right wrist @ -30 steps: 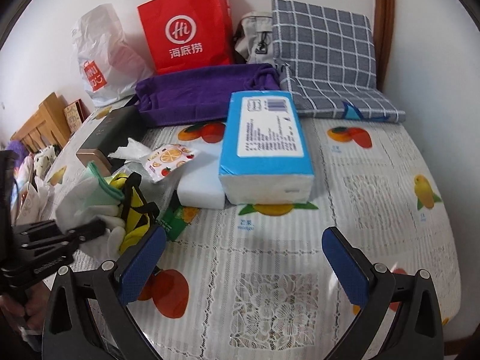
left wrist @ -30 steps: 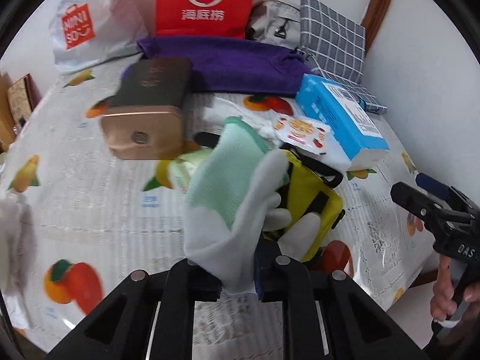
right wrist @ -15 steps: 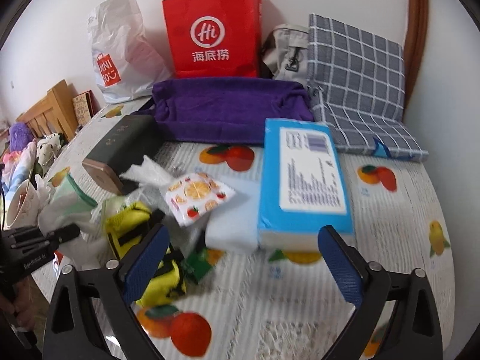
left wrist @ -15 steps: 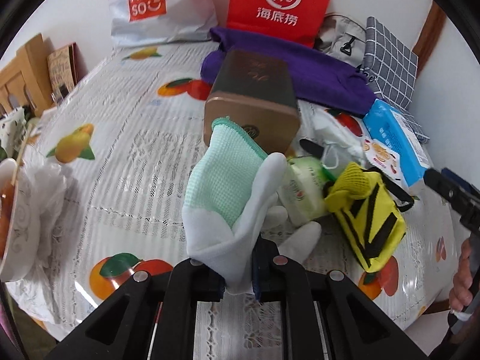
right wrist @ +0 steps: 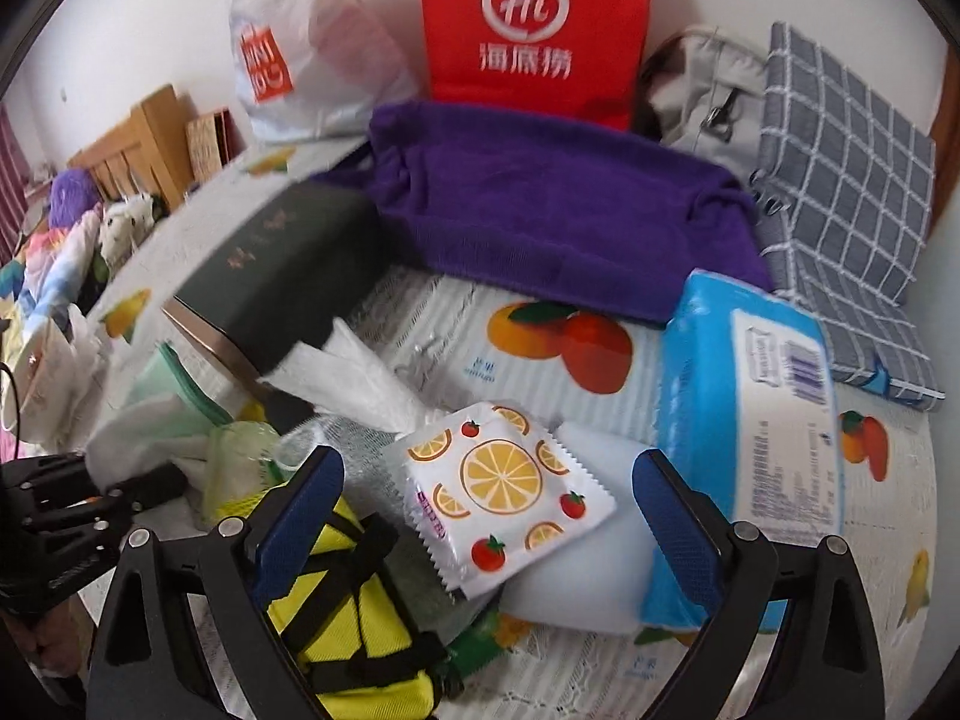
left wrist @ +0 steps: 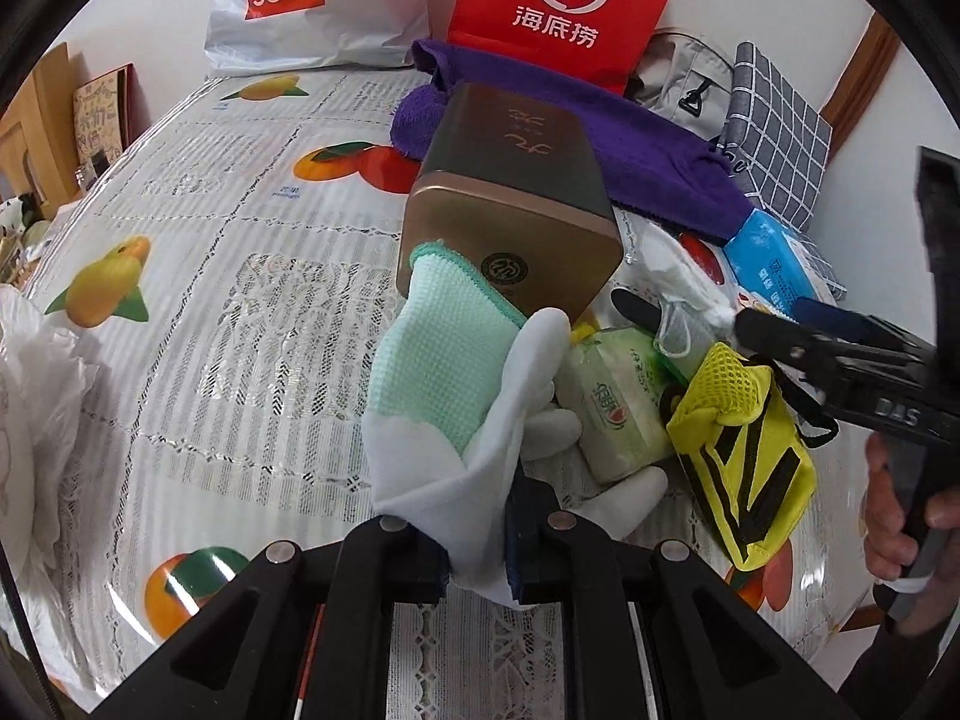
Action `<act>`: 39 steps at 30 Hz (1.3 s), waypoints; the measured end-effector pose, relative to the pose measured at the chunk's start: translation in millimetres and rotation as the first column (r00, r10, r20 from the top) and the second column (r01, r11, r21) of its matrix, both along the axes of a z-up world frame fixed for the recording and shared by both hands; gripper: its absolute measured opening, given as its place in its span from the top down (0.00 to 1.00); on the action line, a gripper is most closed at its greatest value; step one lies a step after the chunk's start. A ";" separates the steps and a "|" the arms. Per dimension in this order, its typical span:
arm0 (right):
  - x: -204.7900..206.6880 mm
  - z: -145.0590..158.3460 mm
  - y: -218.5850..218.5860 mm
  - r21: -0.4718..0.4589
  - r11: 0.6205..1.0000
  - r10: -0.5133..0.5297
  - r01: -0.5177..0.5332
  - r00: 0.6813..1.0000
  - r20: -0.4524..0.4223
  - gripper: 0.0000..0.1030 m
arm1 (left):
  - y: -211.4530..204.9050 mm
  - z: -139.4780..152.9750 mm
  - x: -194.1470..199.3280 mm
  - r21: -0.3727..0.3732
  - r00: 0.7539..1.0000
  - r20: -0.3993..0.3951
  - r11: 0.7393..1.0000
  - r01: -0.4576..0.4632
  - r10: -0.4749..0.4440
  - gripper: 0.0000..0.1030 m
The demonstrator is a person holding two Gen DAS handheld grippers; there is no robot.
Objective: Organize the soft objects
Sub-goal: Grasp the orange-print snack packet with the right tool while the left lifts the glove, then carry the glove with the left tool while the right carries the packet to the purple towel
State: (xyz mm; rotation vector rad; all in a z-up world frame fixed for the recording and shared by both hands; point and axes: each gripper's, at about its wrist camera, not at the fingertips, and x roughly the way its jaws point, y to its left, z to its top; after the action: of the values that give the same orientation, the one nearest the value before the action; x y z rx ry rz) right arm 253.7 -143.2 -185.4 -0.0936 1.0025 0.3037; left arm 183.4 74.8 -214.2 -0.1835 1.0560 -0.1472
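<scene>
Pinching a white-and-mint glove (left wrist: 456,414) by its palm, the left gripper (left wrist: 480,546) has its jaws pressed together on the cloth and holds it above the near edge of the tabletop (left wrist: 228,276), with the white fingers drooping toward the pads and the mint cuff standing up and away. The glove's long axis runs from the jaws up toward the far edge, the cuff end pointing at the gold-ended tin (left wrist: 510,222) behind it. A second ago the same glove hung over the yellow pouch (left wrist: 744,456) nearer the right edge; now it sits further left, over open cloth, which suggests it is being carried off to a place of its own. The right gripper (right wrist: 489,510) is spread wide with nothing between its blue pads, and it has swung in from the bare right side to hover over the heap: the orange-print packet (right wrist: 510,492) lies between its fingers, with the yellow pouch under the left one. That reads as lining up for the next soft thing. Further out lie the blue tissue pack (right wrist: 756,420) by the right edge, the purple towel (right wrist: 558,198) across the far edge, and the red bag (right wrist: 528,24) behind it.
</scene>
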 end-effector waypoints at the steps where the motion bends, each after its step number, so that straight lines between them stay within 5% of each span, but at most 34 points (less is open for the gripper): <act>1: 2.3 -3.1 0.0 -0.001 1.000 0.001 -0.001 1.000 -0.012 0.07 | 0.5 0.1 0.5 -0.003 1.000 0.000 1.000 0.001 -0.001 0.87; 15: 3.0 -9.7 -11.3 0.026 1.000 0.002 -0.001 0.999 -0.045 0.48 | 1.8 1.3 -2.7 0.000 1.000 0.004 1.000 -0.008 0.008 0.87; 25: -15.4 6.0 -36.3 0.133 0.990 -0.037 0.038 0.999 -0.009 0.55 | 4.0 11.4 -12.6 0.012 0.999 0.024 0.999 -0.039 0.038 0.87; 39: -85.8 26.4 -82.7 0.143 0.985 -0.100 0.094 0.995 0.031 0.55 | -3.9 50.9 -36.1 0.036 0.994 0.105 0.998 -0.042 0.038 0.88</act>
State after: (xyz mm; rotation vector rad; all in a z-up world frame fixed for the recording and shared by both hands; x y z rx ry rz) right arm 167.8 -225.9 -159.0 0.0781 0.9421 0.2821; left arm 147.3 70.9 -163.3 -0.1604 0.9498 -0.0991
